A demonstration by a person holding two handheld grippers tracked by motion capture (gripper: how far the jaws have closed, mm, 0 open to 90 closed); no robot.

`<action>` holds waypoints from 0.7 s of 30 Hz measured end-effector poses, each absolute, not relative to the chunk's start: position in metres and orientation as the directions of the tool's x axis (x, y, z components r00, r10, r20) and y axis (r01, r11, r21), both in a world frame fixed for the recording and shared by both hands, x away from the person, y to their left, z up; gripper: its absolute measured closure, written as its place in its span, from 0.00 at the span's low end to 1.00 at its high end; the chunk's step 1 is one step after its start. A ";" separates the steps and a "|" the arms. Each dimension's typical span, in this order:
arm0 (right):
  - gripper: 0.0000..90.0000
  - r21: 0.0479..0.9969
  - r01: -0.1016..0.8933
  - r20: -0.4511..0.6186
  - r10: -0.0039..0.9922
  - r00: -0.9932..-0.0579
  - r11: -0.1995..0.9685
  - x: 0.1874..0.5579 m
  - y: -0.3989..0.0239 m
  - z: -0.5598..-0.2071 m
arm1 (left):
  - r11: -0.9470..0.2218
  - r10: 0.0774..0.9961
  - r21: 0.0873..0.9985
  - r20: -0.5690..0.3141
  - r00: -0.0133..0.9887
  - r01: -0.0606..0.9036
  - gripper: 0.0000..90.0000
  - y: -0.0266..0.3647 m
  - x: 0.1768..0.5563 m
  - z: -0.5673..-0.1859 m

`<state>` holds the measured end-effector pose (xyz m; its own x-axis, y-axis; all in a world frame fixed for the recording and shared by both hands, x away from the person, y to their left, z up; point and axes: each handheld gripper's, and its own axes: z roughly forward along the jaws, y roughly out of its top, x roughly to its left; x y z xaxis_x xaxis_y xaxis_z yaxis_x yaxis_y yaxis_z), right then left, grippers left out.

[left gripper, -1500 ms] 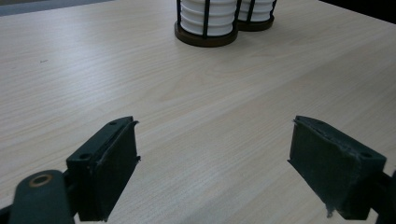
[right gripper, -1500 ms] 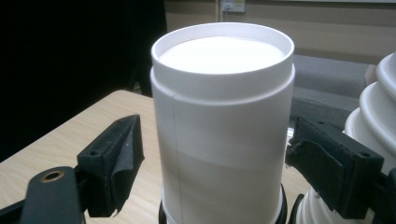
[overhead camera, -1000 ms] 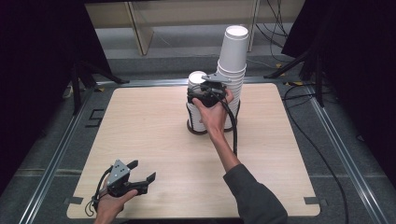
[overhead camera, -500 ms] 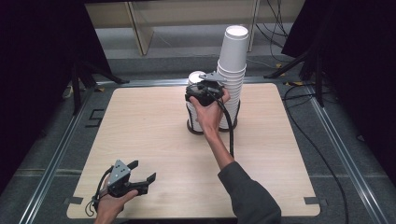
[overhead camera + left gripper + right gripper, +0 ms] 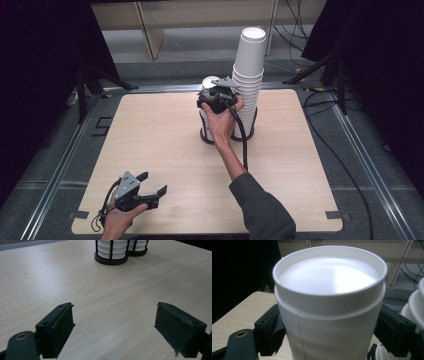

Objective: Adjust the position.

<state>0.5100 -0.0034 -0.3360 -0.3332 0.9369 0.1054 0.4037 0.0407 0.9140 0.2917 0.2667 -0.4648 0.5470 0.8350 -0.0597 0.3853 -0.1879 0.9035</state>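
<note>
A short stack of upturned white cups [image 5: 209, 81] stands in a black wire holder [image 5: 111, 260] at the back middle of the wooden table [image 5: 160, 130]. My right gripper [image 5: 214, 94] is at the top of that stack, and its jaws press on both sides of the top cup [image 5: 329, 290]. Right beside it rises a taller stack of white cups [image 5: 250, 65], in a second holder. At the table's front left, my left gripper [image 5: 156, 183] is held low over the wood. Its jaws stand wide apart around bare wood [image 5: 115, 322].
The edge of the tall stack [image 5: 415, 305] sits close to the right jaw. Metal rails [image 5: 55, 170] frame the table. Cables [image 5: 345, 165] lie on the floor at the right, and a shelf unit [image 5: 150, 25] stands behind.
My right gripper has edged slightly to the left at the top of the short stack. The left gripper has stayed in place.
</note>
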 end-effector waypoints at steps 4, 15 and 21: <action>0.22 0.927 0.372 0.089 0.940 -0.329 0.042 0.506 -0.003 -0.328 | -0.195 0.837 0.900 -0.056 0.545 0.391 0.16 0.267 0.291 -0.464; 0.23 0.945 0.325 0.097 0.920 -0.380 0.035 0.494 -0.014 -0.294 | -0.208 0.835 0.894 -0.049 0.548 0.397 0.16 0.266 0.291 -0.464; 0.23 0.961 0.274 0.092 0.906 -0.414 0.028 0.483 -0.014 -0.264 | -0.194 0.834 0.900 -0.059 0.549 0.390 0.16 0.266 0.292 -0.465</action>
